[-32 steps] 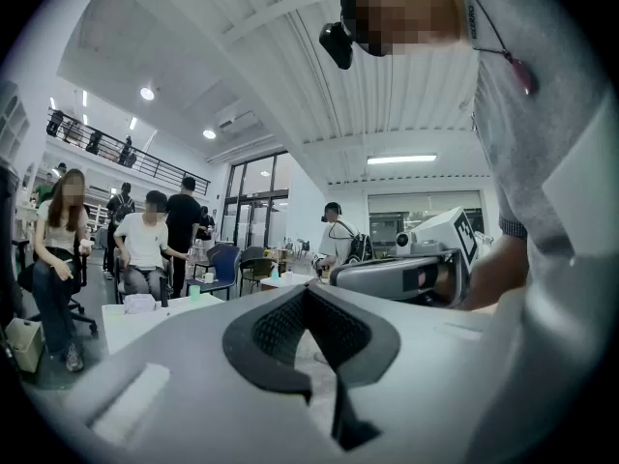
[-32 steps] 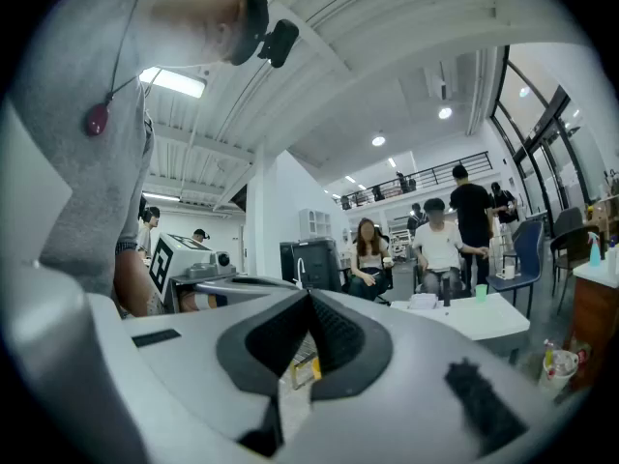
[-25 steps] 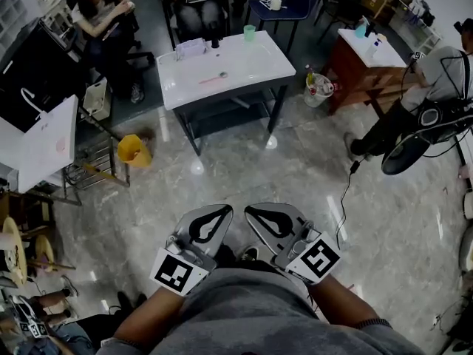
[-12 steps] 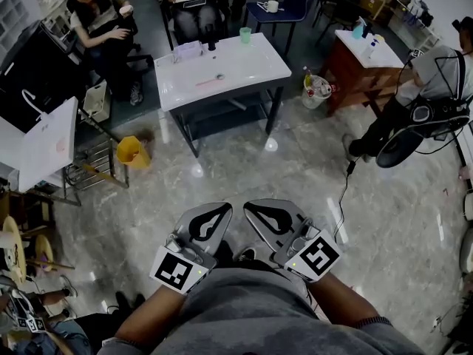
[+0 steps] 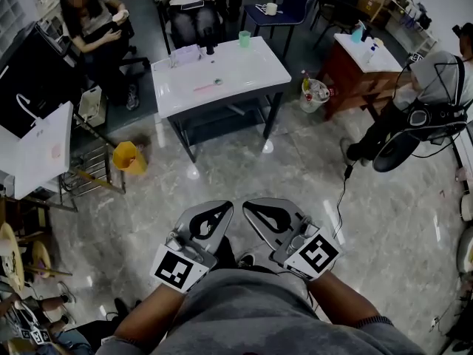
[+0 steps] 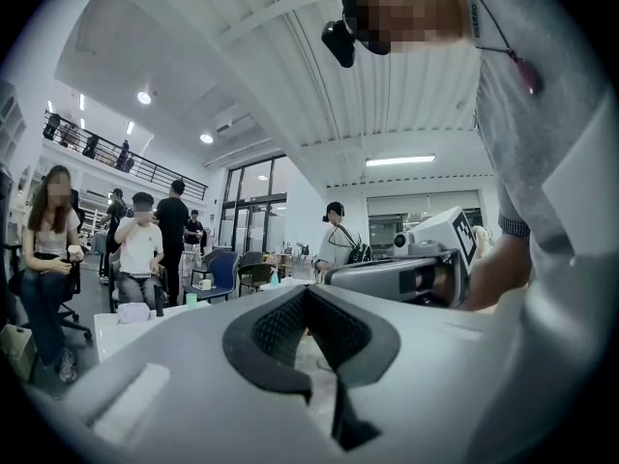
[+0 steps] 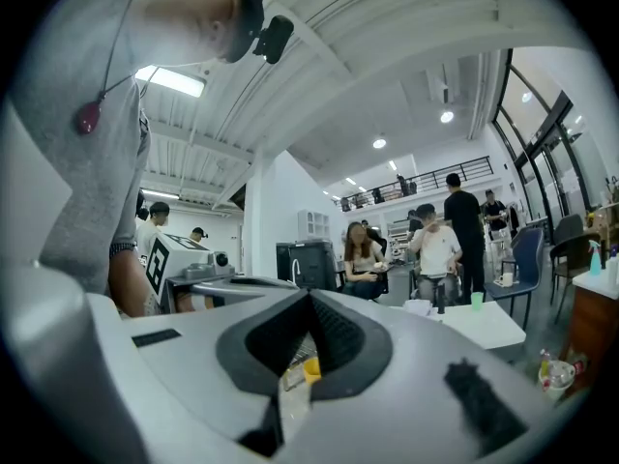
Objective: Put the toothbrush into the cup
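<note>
Pink toothbrush [image 5: 205, 87] lies flat on the white table [image 5: 251, 69] at the far end of the room, well apart from both grippers. The green cup [image 5: 244, 38] stands upright by the table's far edge, to the right of the toothbrush and clear of it. On the near side, the left gripper [image 5: 224, 208] and the right gripper [image 5: 248, 205] sit side by side close to the person's body, above the glossy stone floor [image 5: 295, 168], both aimed toward the table. The left gripper view shows its jaws closed tip to tip with nothing between them. It's the same for the right: tips together, nothing gripped. A yellow bucket [image 5: 127, 156] stands on the floor, left of the table.
</note>
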A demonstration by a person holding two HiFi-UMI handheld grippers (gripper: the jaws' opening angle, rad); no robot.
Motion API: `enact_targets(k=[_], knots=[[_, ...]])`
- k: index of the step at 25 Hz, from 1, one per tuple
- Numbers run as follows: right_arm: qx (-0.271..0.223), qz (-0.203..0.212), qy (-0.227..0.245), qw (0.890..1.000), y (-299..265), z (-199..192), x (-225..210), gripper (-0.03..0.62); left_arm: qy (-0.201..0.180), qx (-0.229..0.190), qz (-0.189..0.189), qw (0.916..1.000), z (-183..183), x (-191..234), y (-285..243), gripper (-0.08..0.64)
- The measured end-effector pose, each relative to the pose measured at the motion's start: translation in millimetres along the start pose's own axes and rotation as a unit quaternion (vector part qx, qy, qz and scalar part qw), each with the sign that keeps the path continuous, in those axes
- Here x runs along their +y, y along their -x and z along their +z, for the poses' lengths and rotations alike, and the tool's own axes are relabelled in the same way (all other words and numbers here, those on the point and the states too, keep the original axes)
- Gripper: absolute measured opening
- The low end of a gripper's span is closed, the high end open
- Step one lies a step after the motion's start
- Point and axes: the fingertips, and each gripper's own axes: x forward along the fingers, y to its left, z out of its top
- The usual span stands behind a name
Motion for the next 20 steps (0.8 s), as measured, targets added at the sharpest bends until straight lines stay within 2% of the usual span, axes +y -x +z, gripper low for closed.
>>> enact_targets(k=[3,7,10,20], knots=[[0.003,-0.003,-0.001,1.000,-13.7,1.3,-12.1,0.014,0.021,0.013,-0.003,0.9997,-2.0,15.5,-6.5,0.008],[0.004,-0.009,-0.002,1.000,-33.8,2.8,-31.9,0.014,0.003,-0.002,-0.009,1.0000,2.5,43.4,-19.3,0.008],[0.005,-0.012,0.000,1.000,-50.6,6.0,-44.2,0.014,0.023,0.011,-0.012,0.9996,2.7,61.4,-26.7,0.008],[0.014,-0.028,0.003,1.000,-104.2,10.9,-83.0,0.014,0.030,0.012,-0.028,0.9991,7.1,125.1,-43.5,0.008]])
